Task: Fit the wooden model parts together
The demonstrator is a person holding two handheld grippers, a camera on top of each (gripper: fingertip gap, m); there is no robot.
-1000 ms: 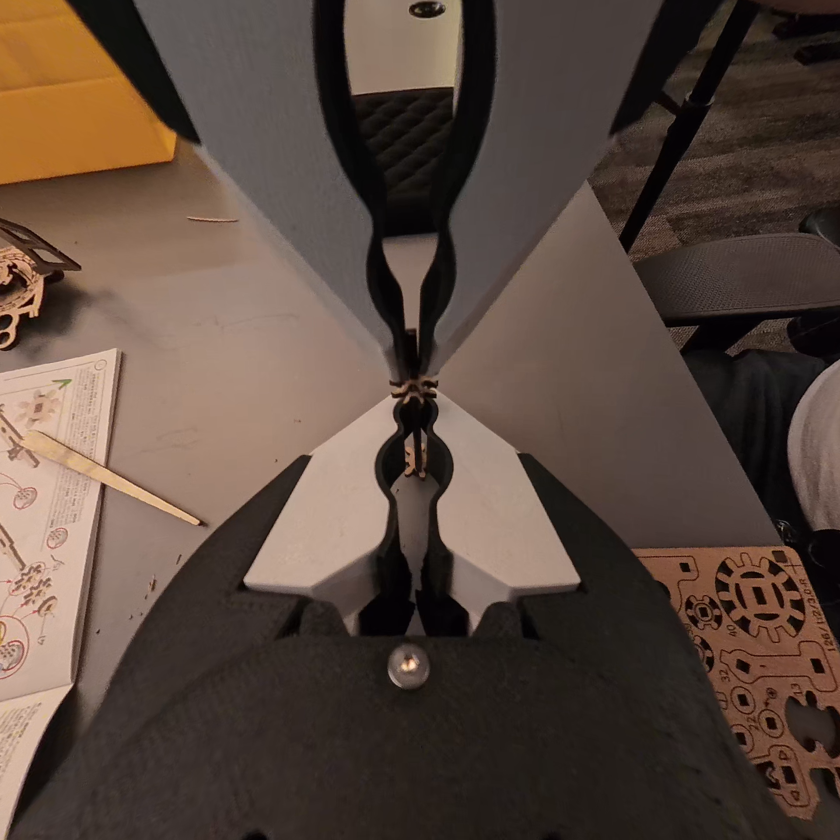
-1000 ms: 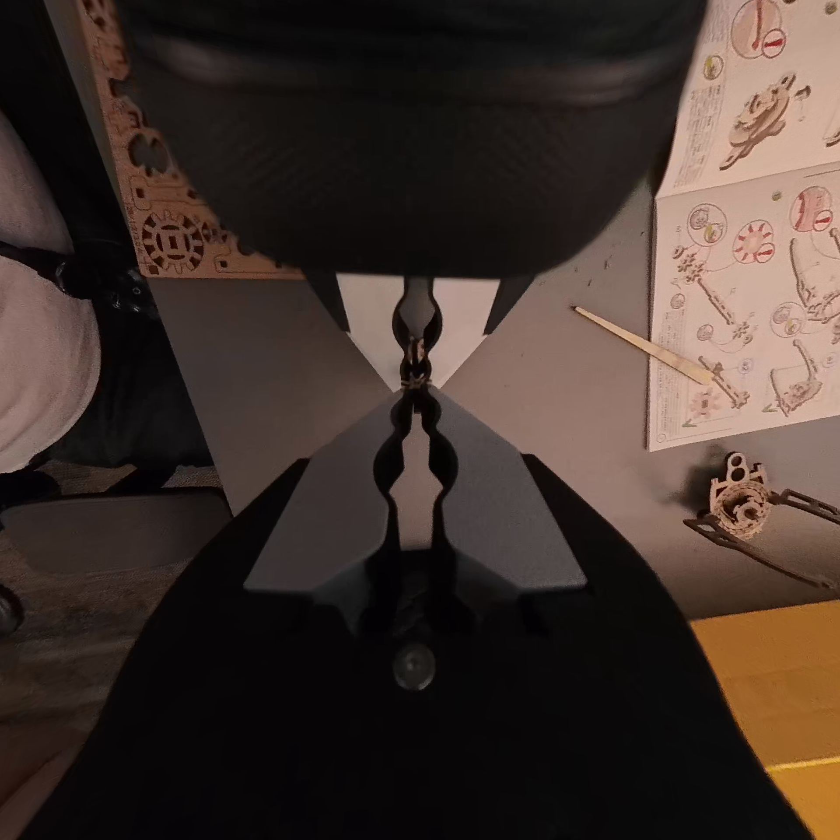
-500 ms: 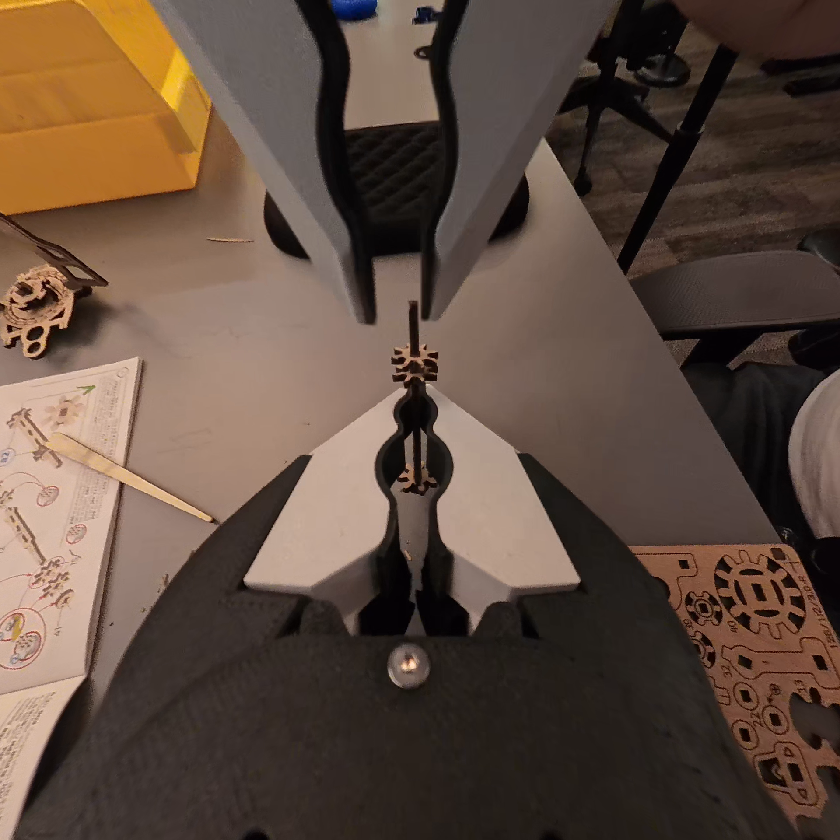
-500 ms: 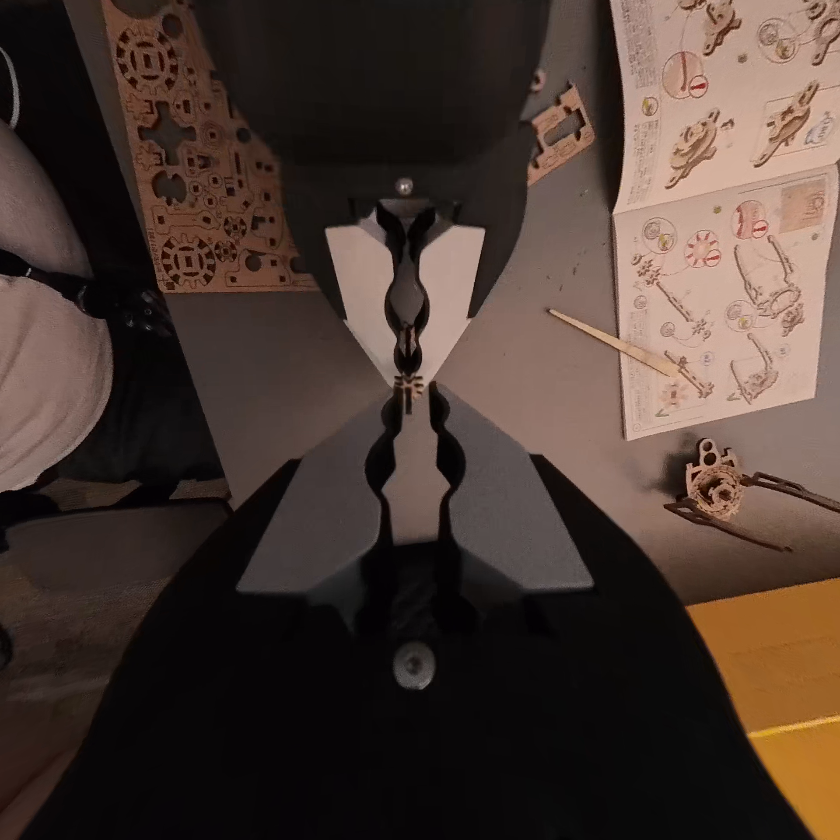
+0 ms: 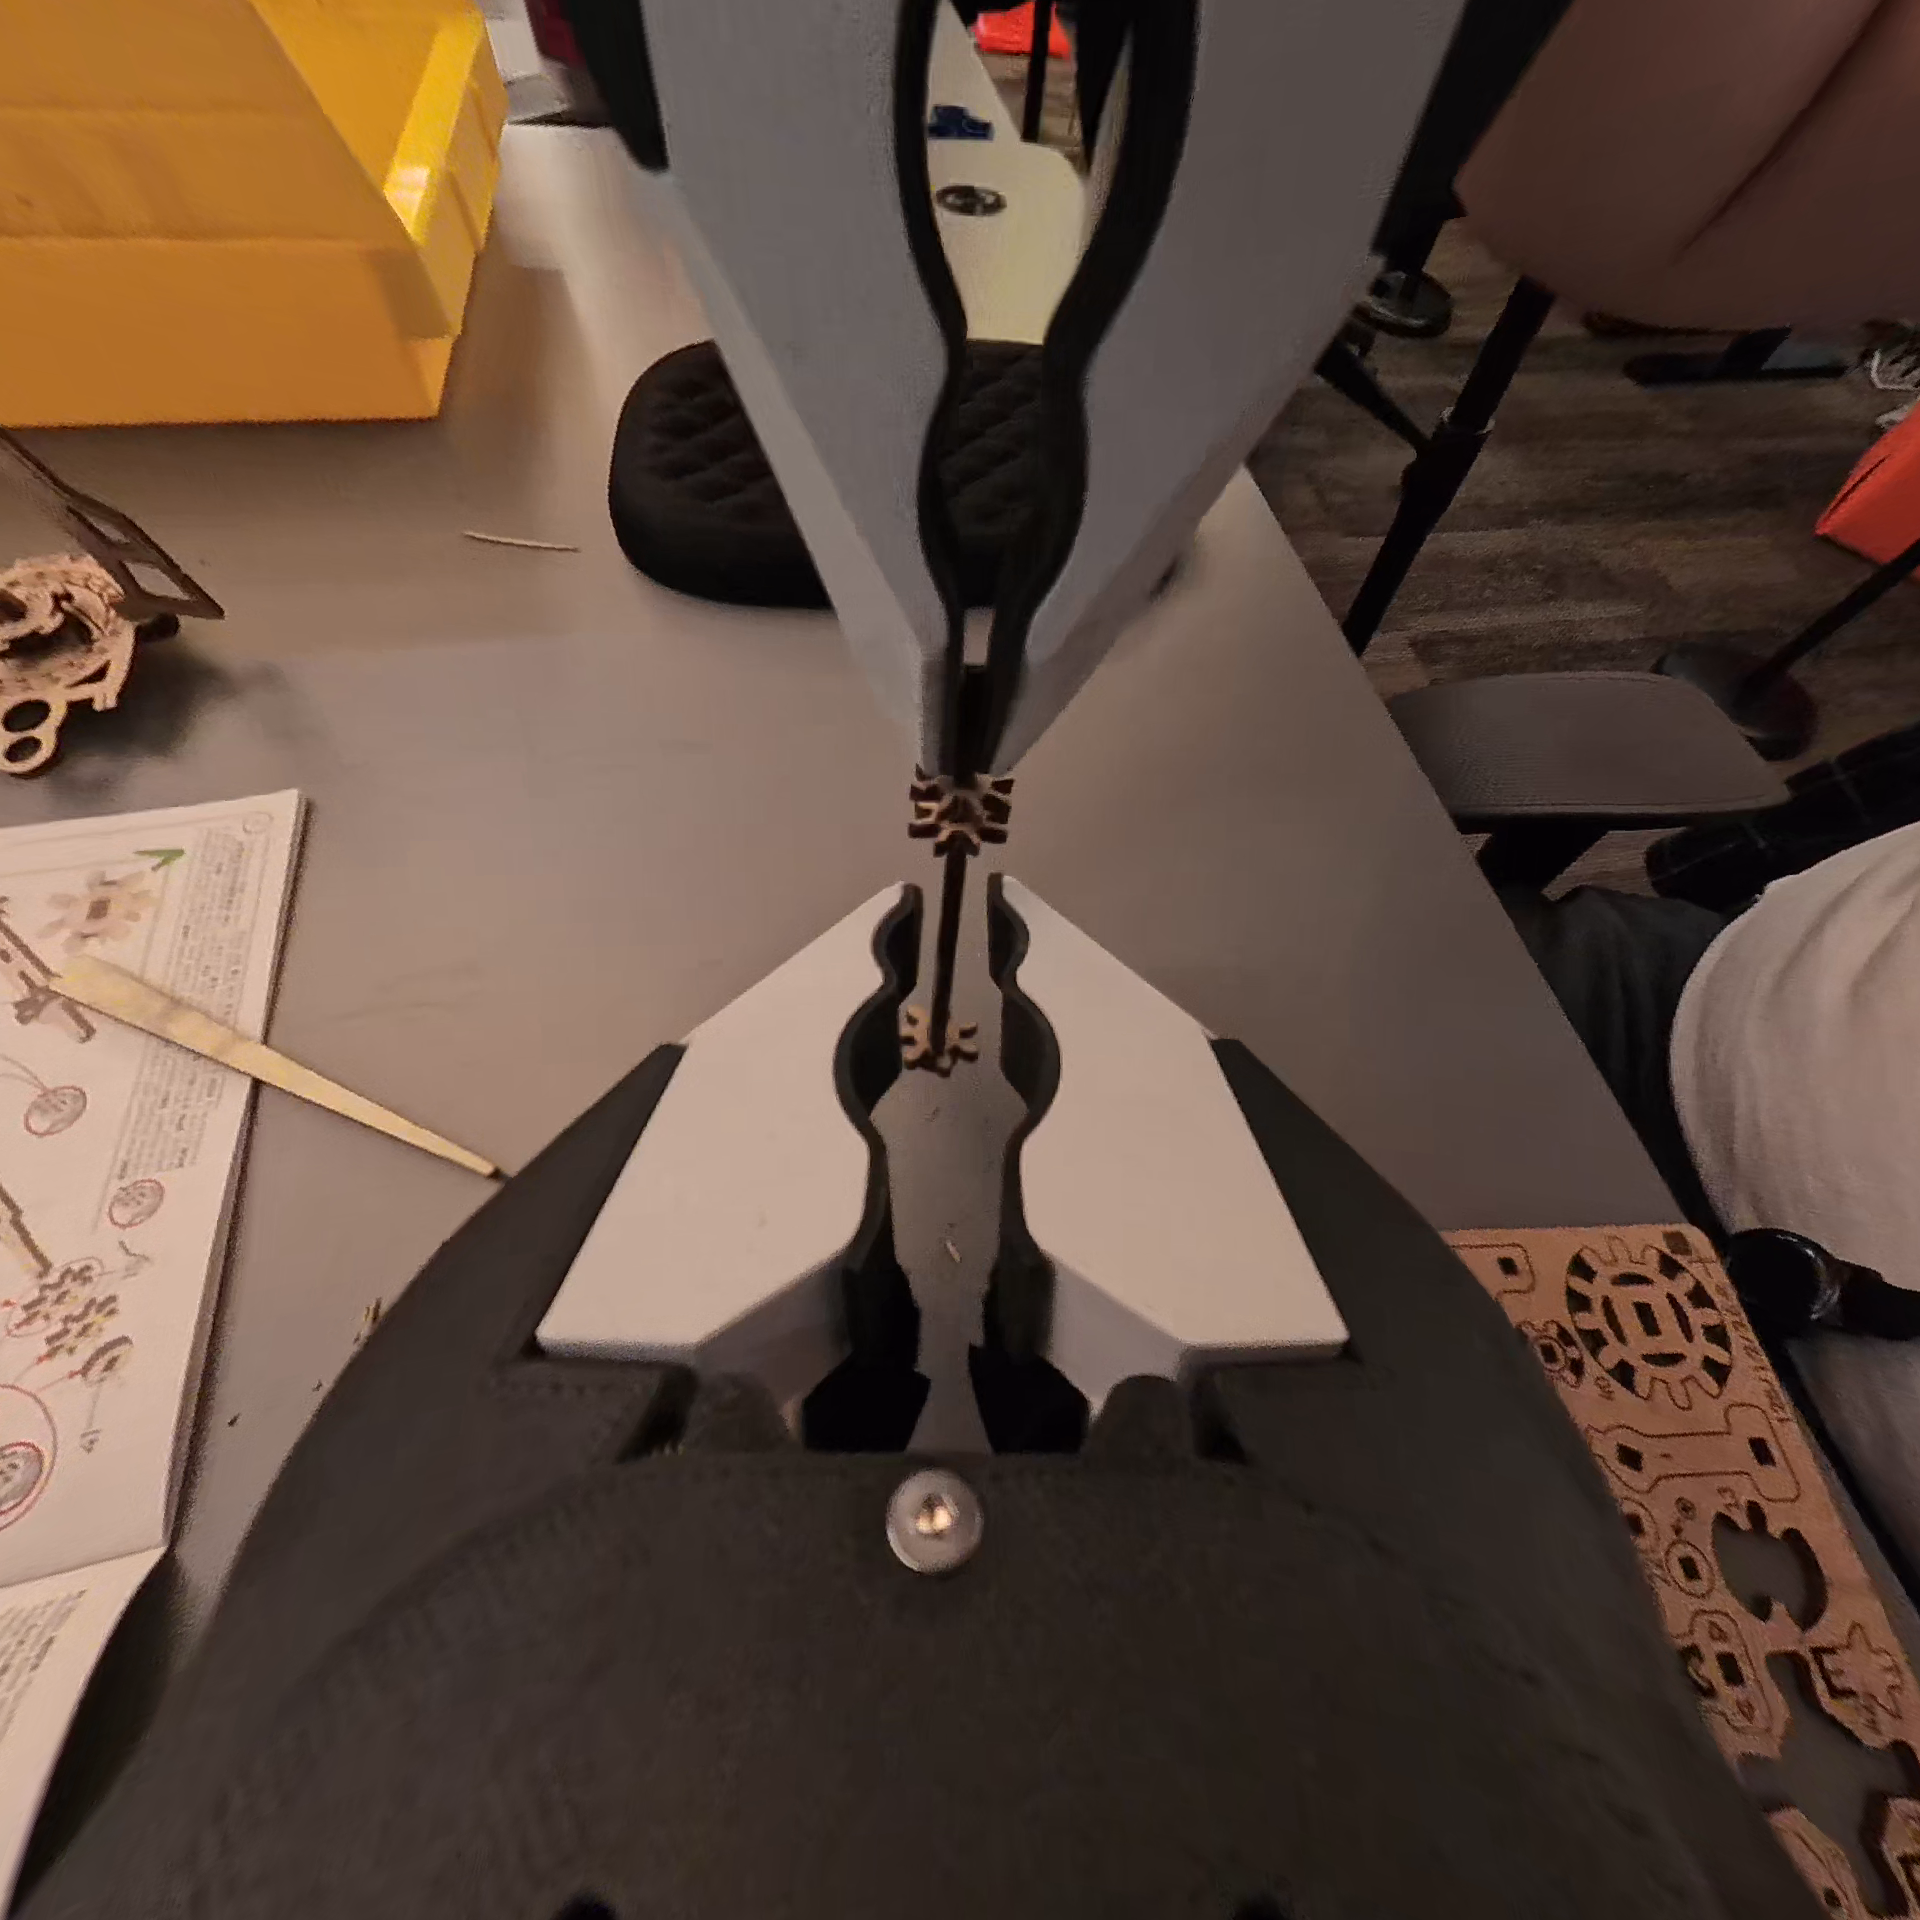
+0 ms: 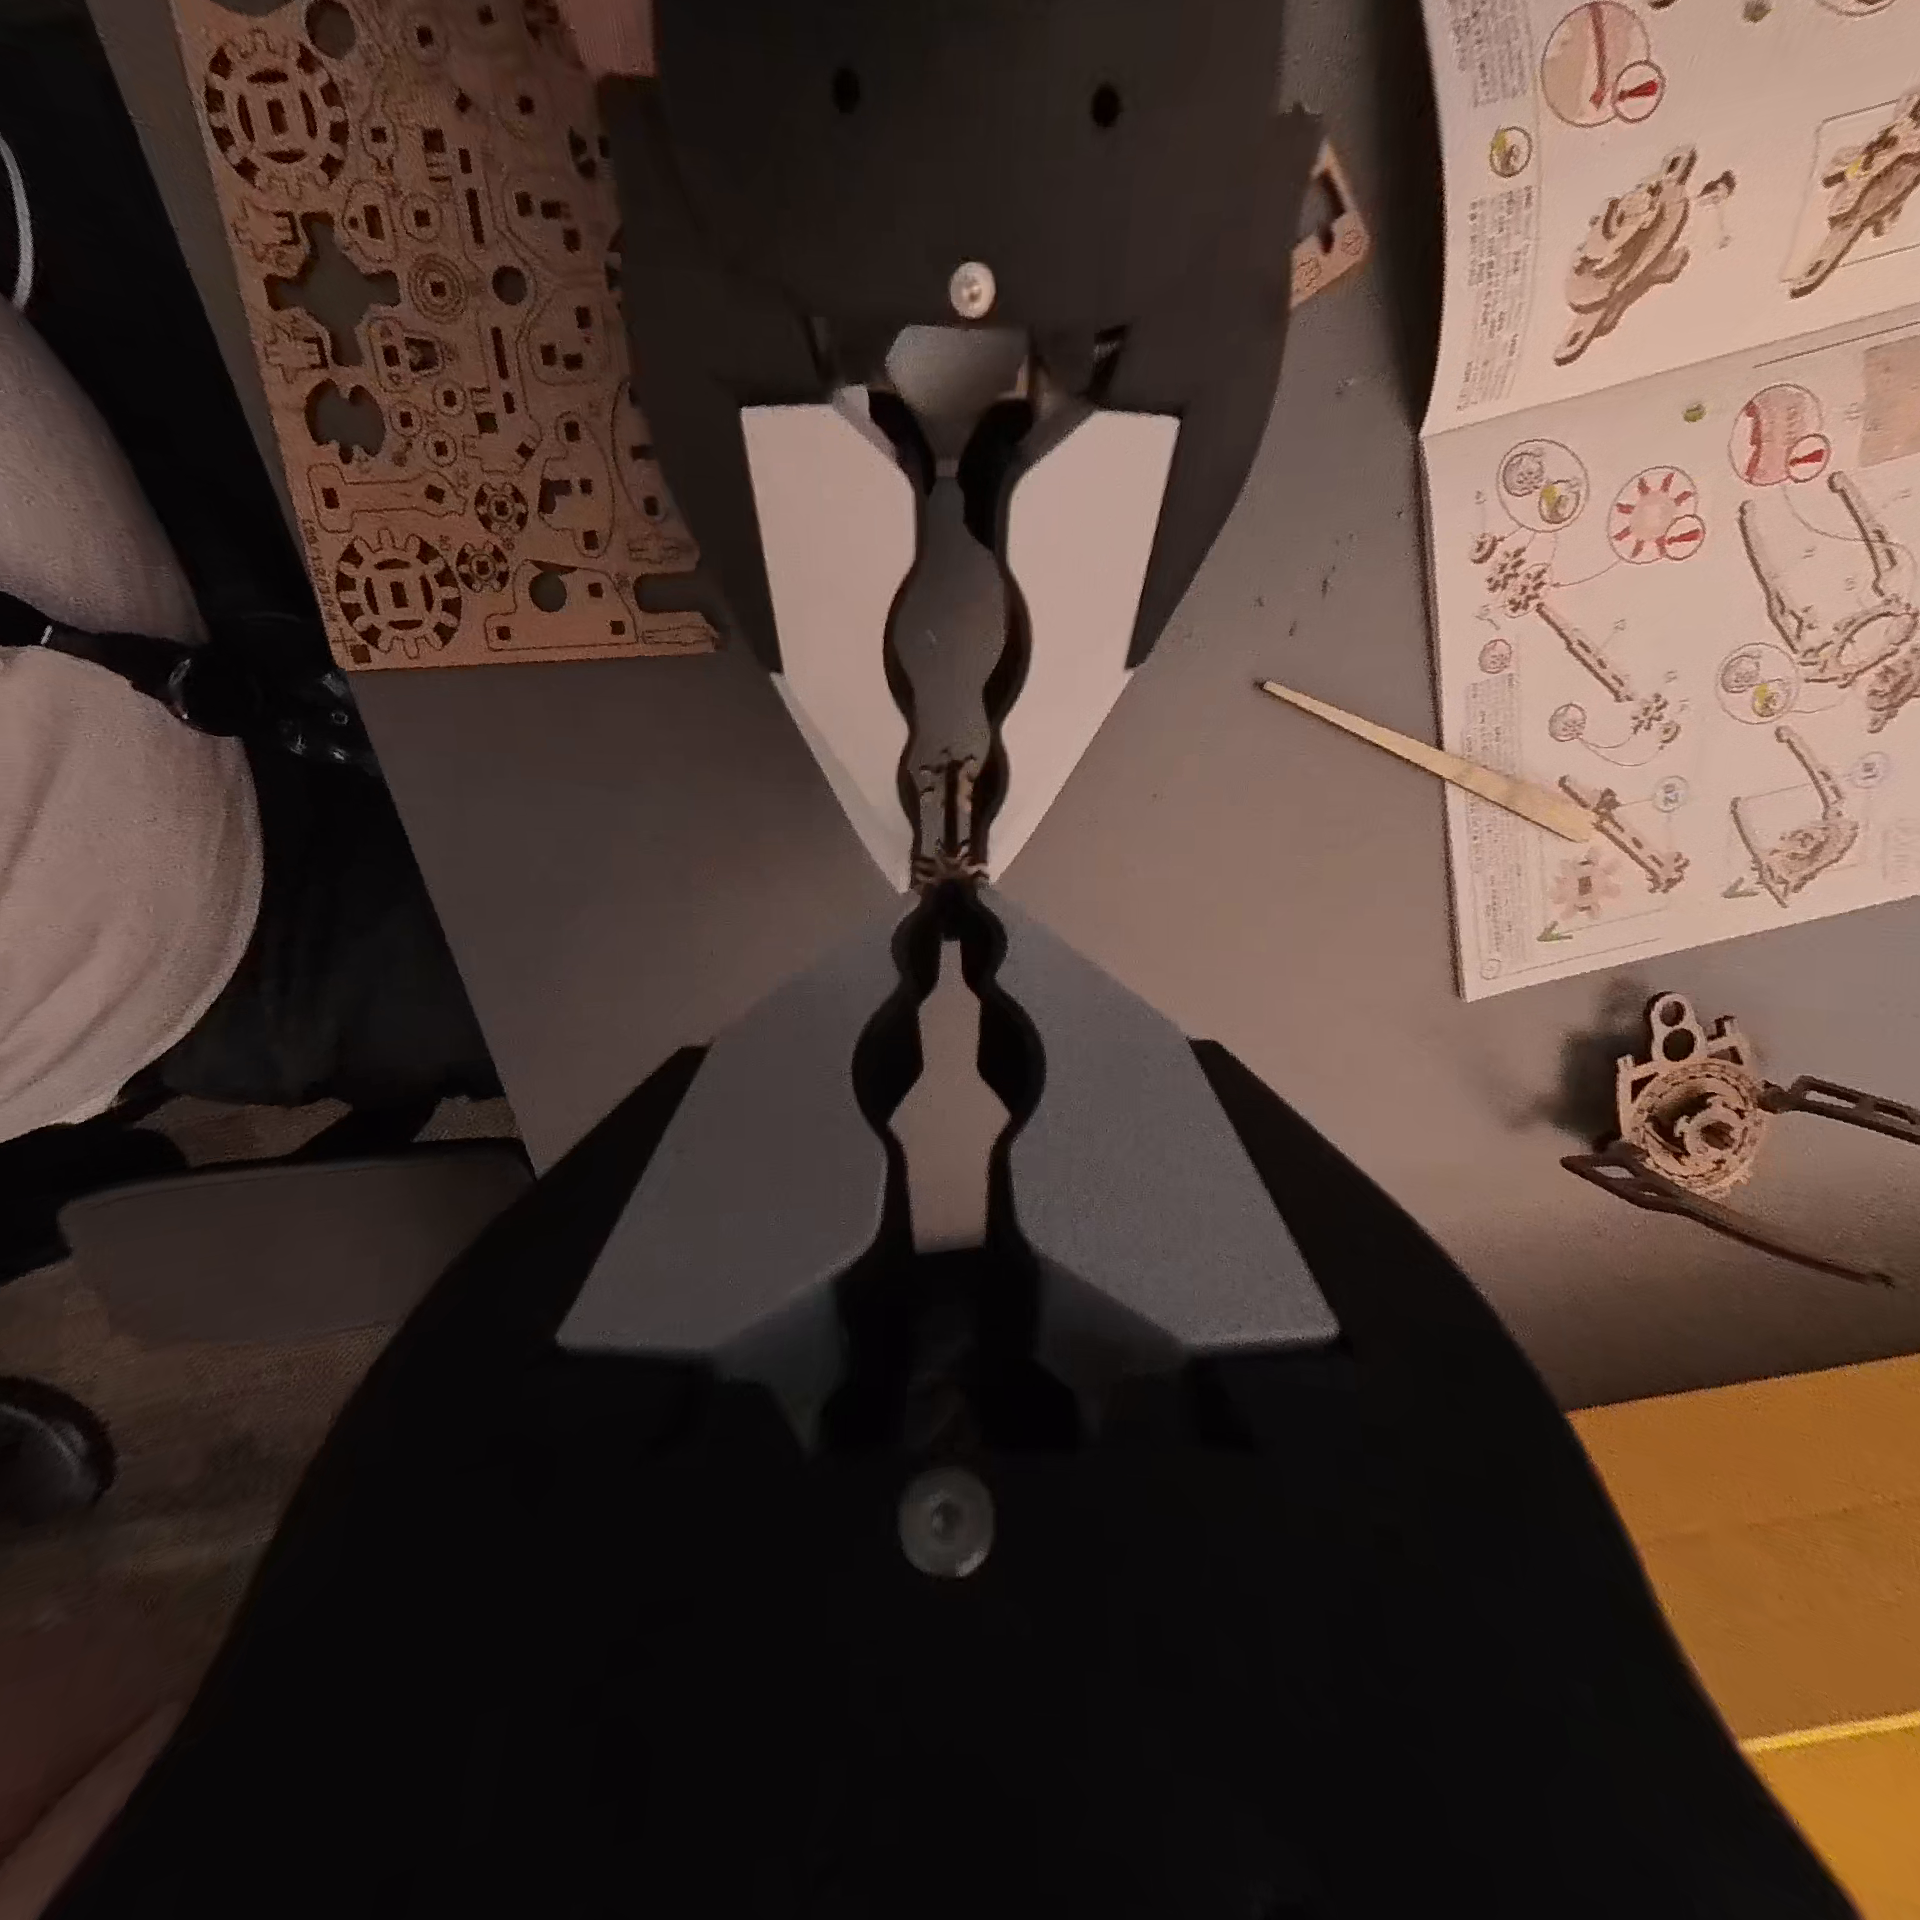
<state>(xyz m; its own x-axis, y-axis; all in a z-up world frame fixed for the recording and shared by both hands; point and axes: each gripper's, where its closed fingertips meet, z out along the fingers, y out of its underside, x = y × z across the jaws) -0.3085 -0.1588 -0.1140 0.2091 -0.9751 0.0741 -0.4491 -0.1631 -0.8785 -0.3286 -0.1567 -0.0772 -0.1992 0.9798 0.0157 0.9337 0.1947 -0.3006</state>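
Note:
A thin dark wooden axle [image 5: 945, 935] carries a larger wooden gear [image 5: 961, 808] near its far end and a small gear [image 5: 938, 1042] near its near end. My right gripper [image 5: 971, 743] comes in from above and is shut on the axle's far end, just beyond the larger gear. My left gripper [image 5: 954, 896] is slightly open, and the axle and small gear hang between its fingers without clear contact. In the right wrist view, my right gripper [image 6: 945, 914] is closed tip to tip with the left gripper [image 6: 948, 871], with the gear [image 6: 945, 868] between them.
On the grey table [image 5: 623, 831] lie an open instruction booklet [image 5: 114, 1039], a pale wooden stick [image 5: 260, 1060], a laser-cut part sheet [image 5: 1662, 1455] and a partly built wooden model [image 5: 62, 644]. A yellow bin [image 5: 208, 208] stands far left. A person sits at the right edge [image 5: 1818, 1039].
My right gripper, open half a second ago, has closed on the axle's far end. My left gripper, then shut on the axle, has opened a little.

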